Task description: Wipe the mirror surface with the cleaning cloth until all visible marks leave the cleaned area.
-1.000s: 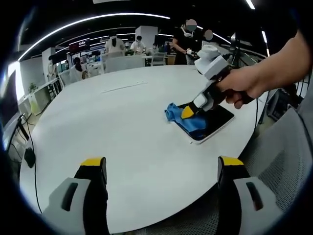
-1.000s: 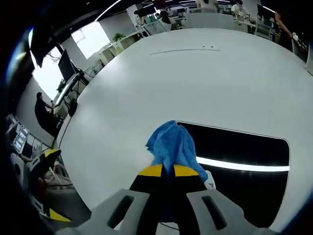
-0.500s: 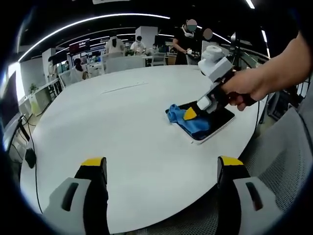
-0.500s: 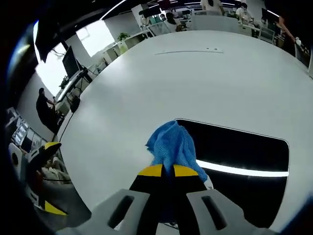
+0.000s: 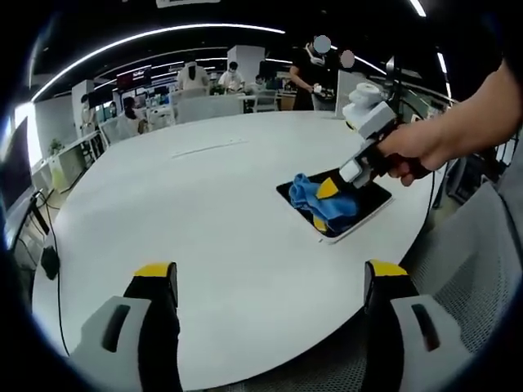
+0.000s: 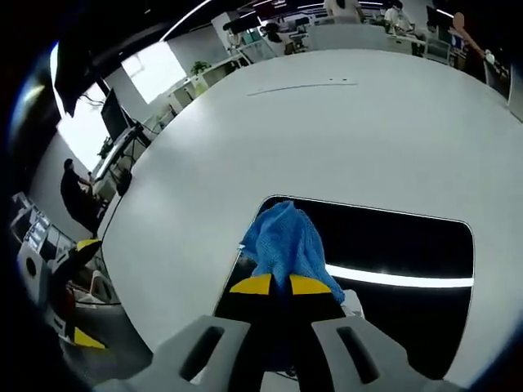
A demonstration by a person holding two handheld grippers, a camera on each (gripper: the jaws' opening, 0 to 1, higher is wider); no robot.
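Left gripper view looks across a broad white bench [image 5: 204, 220], and out at its far right edge lies the mirror [image 5: 364, 204], a dark rounded slab flat on the top. On it sits the blue cleaning cloth [image 5: 323, 204], bunched up, with the right hand-held gripper [image 5: 328, 189] angled down into it and a person's hand [image 5: 409, 151] wrapped round the handle. Nothing stands between this camera and the mirror; the bench between is bare white. The left hand-held gripper [image 5: 270, 282] hangs at the near edge, its yellow-tipped jaws spread wide with nothing between them, well apart from the mirror. Behind the bench, people stand and sit among office desks [image 5: 204, 98], and a grey mesh chair [image 5: 474, 261] shows near right.

Right gripper view comes in close: the right hand-held gripper [image 6: 272, 286] has its jaws pressed together, pinching the cleaning cloth [image 6: 282, 245], which rests on the near left part of the mirror [image 6: 409, 245]. The glass reflects a bright ceiling strip; whether marks remain on it I cannot tell. Far left, past the bench [image 6: 310, 139] edge, the left hand-held gripper's yellow tips [image 6: 86, 245] peek in, beside a seated person [image 6: 78, 192] and monitors [image 6: 110, 106].
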